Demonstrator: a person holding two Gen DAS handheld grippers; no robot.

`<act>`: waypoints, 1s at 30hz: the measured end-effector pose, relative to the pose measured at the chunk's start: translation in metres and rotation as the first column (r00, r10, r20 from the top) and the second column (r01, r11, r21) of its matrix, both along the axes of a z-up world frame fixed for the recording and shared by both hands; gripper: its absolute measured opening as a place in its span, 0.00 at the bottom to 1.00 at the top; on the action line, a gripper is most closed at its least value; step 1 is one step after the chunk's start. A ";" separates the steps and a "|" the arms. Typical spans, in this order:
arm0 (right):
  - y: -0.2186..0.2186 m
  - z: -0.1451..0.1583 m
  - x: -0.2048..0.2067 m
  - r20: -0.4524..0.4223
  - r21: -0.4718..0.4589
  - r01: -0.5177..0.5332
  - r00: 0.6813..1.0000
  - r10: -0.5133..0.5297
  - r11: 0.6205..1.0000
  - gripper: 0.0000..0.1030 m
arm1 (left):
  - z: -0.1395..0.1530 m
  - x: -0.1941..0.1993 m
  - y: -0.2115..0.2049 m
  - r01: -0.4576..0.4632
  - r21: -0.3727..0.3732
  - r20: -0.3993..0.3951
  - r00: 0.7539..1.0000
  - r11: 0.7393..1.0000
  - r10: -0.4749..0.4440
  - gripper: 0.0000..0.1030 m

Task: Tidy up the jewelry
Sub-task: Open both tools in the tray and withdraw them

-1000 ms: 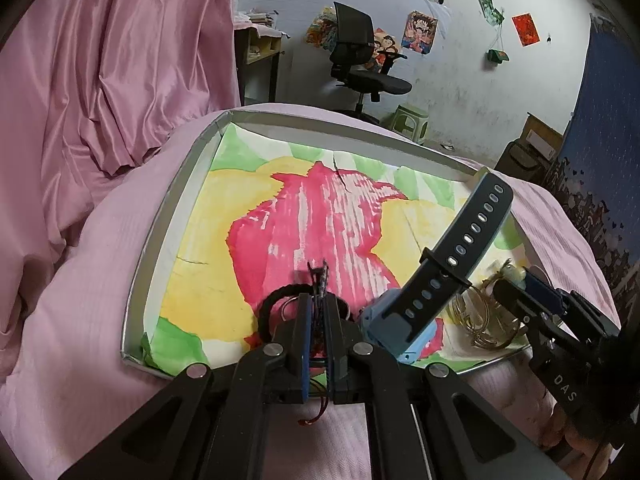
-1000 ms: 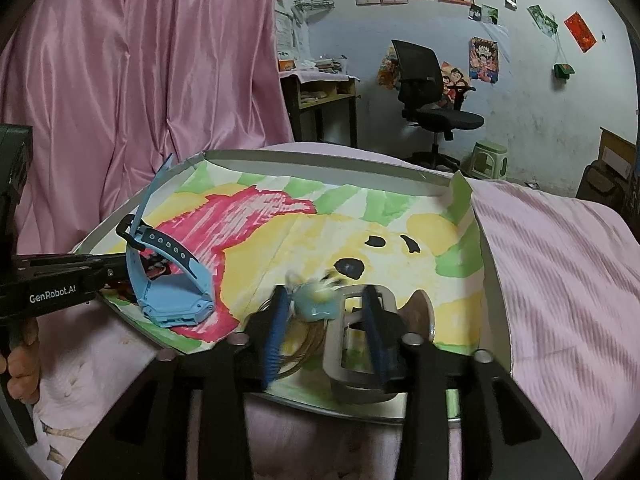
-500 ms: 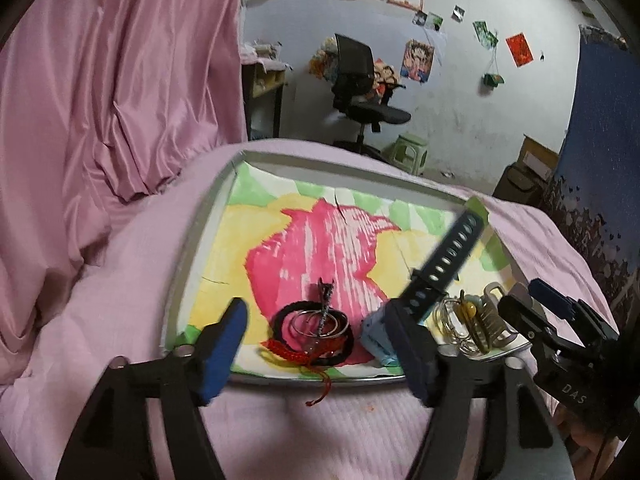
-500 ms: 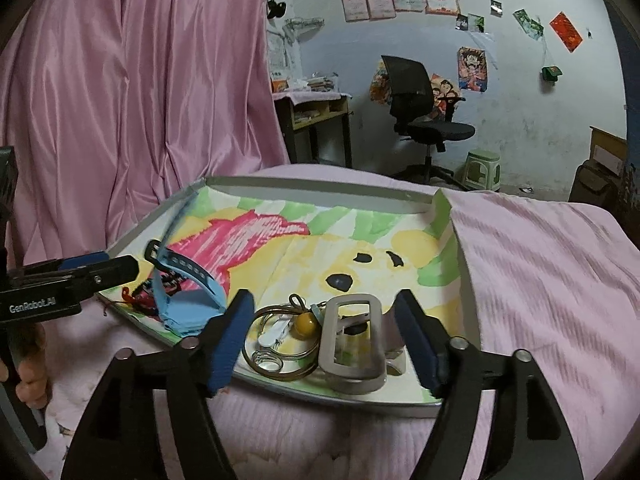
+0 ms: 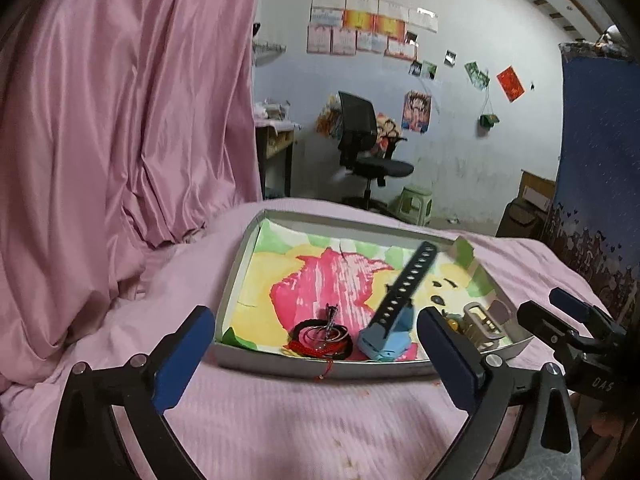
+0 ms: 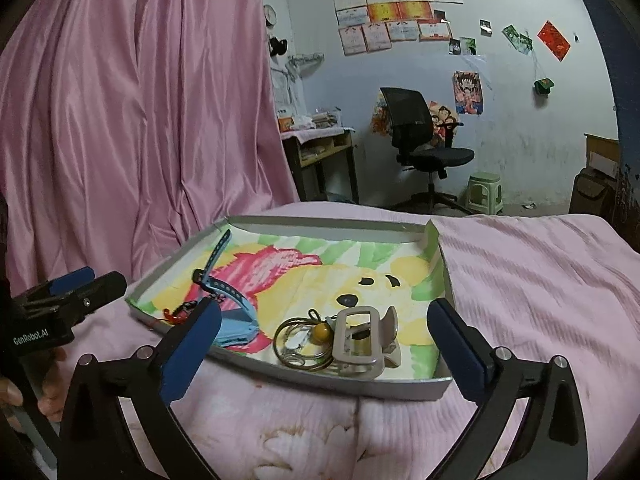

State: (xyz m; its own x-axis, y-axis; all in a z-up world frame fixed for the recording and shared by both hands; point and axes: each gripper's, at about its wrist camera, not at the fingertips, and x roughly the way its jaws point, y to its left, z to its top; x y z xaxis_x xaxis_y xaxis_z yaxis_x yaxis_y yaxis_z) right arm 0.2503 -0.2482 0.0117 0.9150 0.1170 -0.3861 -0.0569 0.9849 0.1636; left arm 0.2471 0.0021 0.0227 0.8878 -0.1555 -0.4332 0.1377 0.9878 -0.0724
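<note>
A shallow grey tray lined with a crayon-bright drawing sits on my ribbed pink bedspread, holding a blue watch with perforated strap, wire hoops with an amber bead, a beige rectangular hair claw and black and red cord bracelets; satin pink drapery and a poster-hung wall with a black office chair lie behind. My left hand-held gripper and right hand-held gripper both gape wide and empty, hovering just short of the tray's near rim.
</note>
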 end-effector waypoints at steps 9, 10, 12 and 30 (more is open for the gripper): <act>0.001 0.008 -0.040 0.047 0.006 0.008 0.999 -0.008 1.000 0.98 | 0.007 -0.043 -0.002 0.010 0.011 0.054 0.998 1.000 -0.011 0.99; 0.000 0.009 -0.044 0.047 0.007 0.007 0.999 -0.007 1.000 0.98 | 0.007 -0.047 -0.001 0.006 0.014 0.055 0.998 1.000 -0.006 0.99; 0.001 0.010 -0.053 0.052 0.008 0.007 0.999 -0.007 1.000 0.98 | 0.007 -0.058 0.001 -0.003 0.021 0.058 0.998 1.000 0.001 0.99; 0.013 0.004 -0.129 0.082 0.027 0.006 0.997 -0.009 1.000 0.98 | 0.004 -0.134 0.013 -0.042 0.050 0.065 0.997 0.998 0.038 0.99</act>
State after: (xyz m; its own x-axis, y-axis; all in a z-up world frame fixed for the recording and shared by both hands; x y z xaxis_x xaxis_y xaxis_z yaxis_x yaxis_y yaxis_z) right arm 0.1217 -0.2352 0.0154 0.9444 0.1192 -0.3065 -0.0639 0.9807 0.1848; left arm 0.1133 0.0149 0.0264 0.9190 -0.0984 -0.3819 0.1006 0.9948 -0.0141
